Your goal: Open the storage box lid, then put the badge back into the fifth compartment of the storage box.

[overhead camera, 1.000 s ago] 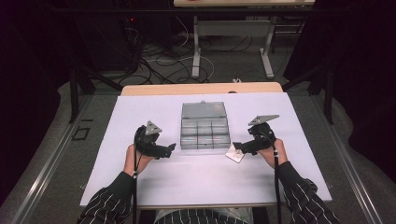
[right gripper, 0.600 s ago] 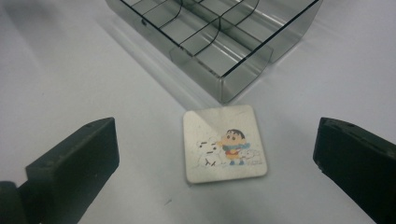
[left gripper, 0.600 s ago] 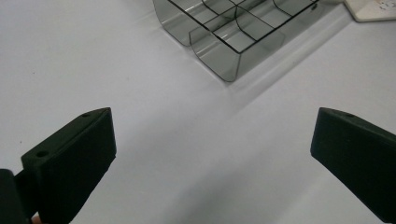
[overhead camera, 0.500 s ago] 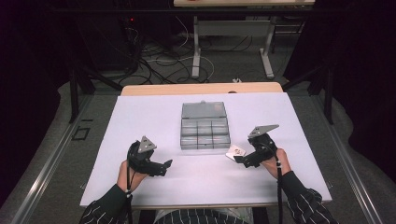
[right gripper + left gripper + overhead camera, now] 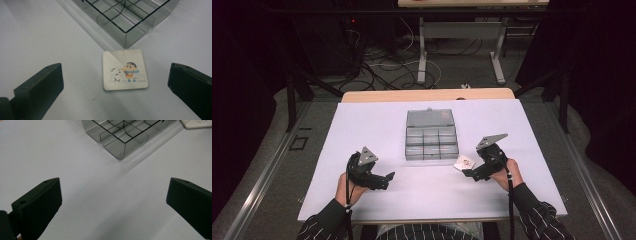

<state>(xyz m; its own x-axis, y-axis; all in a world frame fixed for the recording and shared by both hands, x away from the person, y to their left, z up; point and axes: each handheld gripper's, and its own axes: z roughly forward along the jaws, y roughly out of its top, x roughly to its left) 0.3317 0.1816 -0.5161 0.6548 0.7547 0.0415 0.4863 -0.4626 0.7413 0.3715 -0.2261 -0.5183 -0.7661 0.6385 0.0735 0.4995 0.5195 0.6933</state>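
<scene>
White tabletop (image 5: 362,130) lies bare around both wide-spread tongs (right tongs (image 5: 115,82) straddle the picture tile (image 5: 124,70)).

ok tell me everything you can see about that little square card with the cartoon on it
The card is a small, thin square with rounded corners, off-white and slightly speckled. Its lower half carries a print of a cartoon child beside a white dog. It lies flat on the white table, just off a corner of the clear compartment box without touching it. The right claw sits open just in front of it, jaws spread wider than the card and not touching it. Its material is hard to tell.
</scene>
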